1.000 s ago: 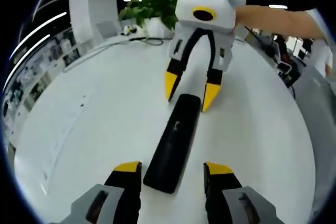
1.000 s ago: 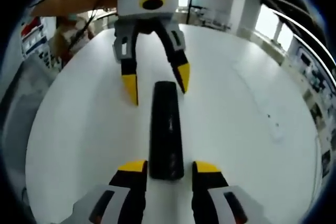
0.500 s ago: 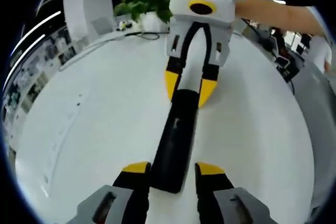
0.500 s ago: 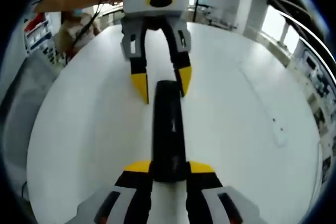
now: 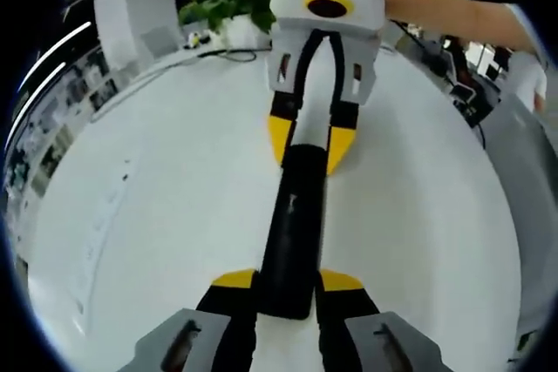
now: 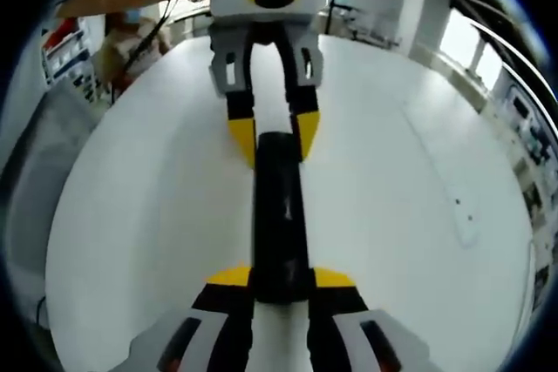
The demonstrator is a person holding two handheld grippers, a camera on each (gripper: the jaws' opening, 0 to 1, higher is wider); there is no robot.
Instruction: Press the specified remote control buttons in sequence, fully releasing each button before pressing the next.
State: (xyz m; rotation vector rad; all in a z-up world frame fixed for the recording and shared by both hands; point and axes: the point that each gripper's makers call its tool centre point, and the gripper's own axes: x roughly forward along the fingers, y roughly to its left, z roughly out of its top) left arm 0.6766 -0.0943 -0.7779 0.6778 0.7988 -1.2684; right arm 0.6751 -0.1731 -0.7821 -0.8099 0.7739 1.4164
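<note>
In the left gripper view, the left gripper [image 5: 288,283] pinches the near end of a long, slim black plastic remote control [image 5: 293,226]. The right gripper [image 5: 302,140] clamps its far end. The remote lies flat, well in from every edge of the round white table [image 5: 157,206]. A green plant [image 5: 222,2] stands at the table's far edge.

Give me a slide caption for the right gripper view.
Two yellow-tipped grippers clamp opposite ends of a long black remote control on a white table.

Remote [image 5: 293,224] on table [image 5: 166,215], between grippers
</note>
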